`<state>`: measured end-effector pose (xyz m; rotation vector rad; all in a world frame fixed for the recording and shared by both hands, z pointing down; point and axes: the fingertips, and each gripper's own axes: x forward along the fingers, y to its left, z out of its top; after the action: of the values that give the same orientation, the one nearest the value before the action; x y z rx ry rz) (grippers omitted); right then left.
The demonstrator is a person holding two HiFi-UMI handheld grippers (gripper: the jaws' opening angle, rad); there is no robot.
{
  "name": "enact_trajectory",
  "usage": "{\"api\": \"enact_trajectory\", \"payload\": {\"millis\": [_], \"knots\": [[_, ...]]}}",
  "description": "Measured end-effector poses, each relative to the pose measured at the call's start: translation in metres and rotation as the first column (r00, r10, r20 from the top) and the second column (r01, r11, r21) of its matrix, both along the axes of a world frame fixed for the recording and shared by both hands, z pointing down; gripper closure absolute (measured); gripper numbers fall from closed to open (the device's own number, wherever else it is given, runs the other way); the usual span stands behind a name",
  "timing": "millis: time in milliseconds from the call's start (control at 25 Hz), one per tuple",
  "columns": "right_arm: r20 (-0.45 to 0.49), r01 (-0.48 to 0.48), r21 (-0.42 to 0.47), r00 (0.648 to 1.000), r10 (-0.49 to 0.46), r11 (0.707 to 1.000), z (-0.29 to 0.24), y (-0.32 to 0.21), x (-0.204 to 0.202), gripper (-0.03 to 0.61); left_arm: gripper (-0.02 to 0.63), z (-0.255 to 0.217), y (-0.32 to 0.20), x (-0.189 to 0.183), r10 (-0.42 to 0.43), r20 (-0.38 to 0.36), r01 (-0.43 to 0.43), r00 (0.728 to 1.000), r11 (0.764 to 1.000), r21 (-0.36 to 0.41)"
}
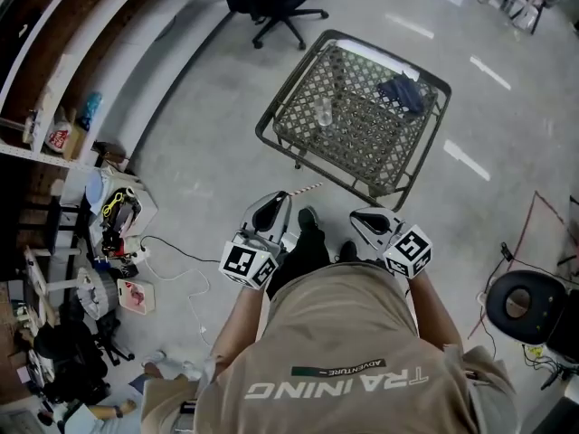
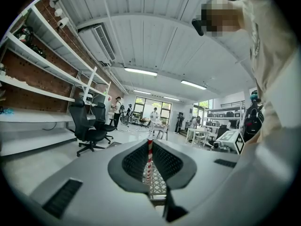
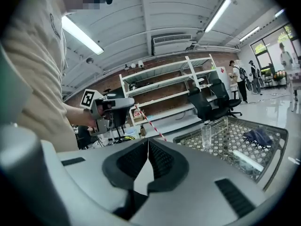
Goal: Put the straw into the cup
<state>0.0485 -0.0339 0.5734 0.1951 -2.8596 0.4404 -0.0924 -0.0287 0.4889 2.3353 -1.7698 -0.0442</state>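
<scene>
A red-and-white striped straw [image 1: 306, 190] [image 2: 150, 158] is pinched between the jaws of my left gripper [image 1: 272, 202] [image 2: 150, 143], which is shut on it. The straw's free end points toward the table. A clear glass cup [image 1: 324, 111] [image 3: 206, 135] stands upright on the metal mesh table [image 1: 298, 134] [image 3: 235, 161], ahead of both grippers and well apart from them. My right gripper [image 1: 367, 218] [image 3: 148, 143] is shut with nothing in it. In the right gripper view, the left gripper [image 3: 111, 110] and the straw [image 3: 149, 123] show off to the left.
A dark blue cloth [image 1: 403, 92] [image 3: 257, 136] lies on the table's far right. A black office chair [image 1: 276, 3] stands beyond the table. Shelves and floor clutter with cables [image 1: 113, 242] fill the left; a round black stool [image 1: 519, 306] sits at the right.
</scene>
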Motion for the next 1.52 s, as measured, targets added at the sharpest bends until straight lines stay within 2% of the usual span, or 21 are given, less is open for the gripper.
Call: {"api": "enact_trajectory", "payload": {"millis": [200, 600, 800, 1120, 1520], "knots": [[0.0, -0.054, -0.024, 0.999, 0.054, 0.998, 0.001, -0.015, -0.012, 0.559, 0.577, 0.003, -0.02, -0.023, 0.014, -0.017, -0.015, 1.0, 1.0, -0.009], [0.008, -0.124, 0.055, 0.992, 0.124, 0.991, -0.029, -0.089, -0.078, 0.56, 0.577, -0.008, -0.09, -0.087, 0.049, -0.047, -0.048, 0.998, 0.999, 0.023], [0.002, -0.183, 0.068, 0.983, 0.183, 0.981, -0.035, -0.109, -0.096, 0.56, 0.577, -0.009, -0.116, -0.108, 0.113, -0.051, -0.112, 0.992, 0.993, 0.036], [-0.007, -0.348, 0.064, 0.937, 0.349, 0.935, -0.028, -0.136, -0.097, 0.559, 0.577, 0.005, -0.145, -0.125, 0.224, -0.048, -0.222, 0.974, 0.974, 0.033], [-0.017, -0.378, 0.07, 0.925, 0.38, 0.923, -0.035, -0.159, -0.089, 0.56, 0.577, 0.001, -0.181, -0.112, 0.271, -0.059, -0.271, 0.961, 0.962, 0.014]]}}
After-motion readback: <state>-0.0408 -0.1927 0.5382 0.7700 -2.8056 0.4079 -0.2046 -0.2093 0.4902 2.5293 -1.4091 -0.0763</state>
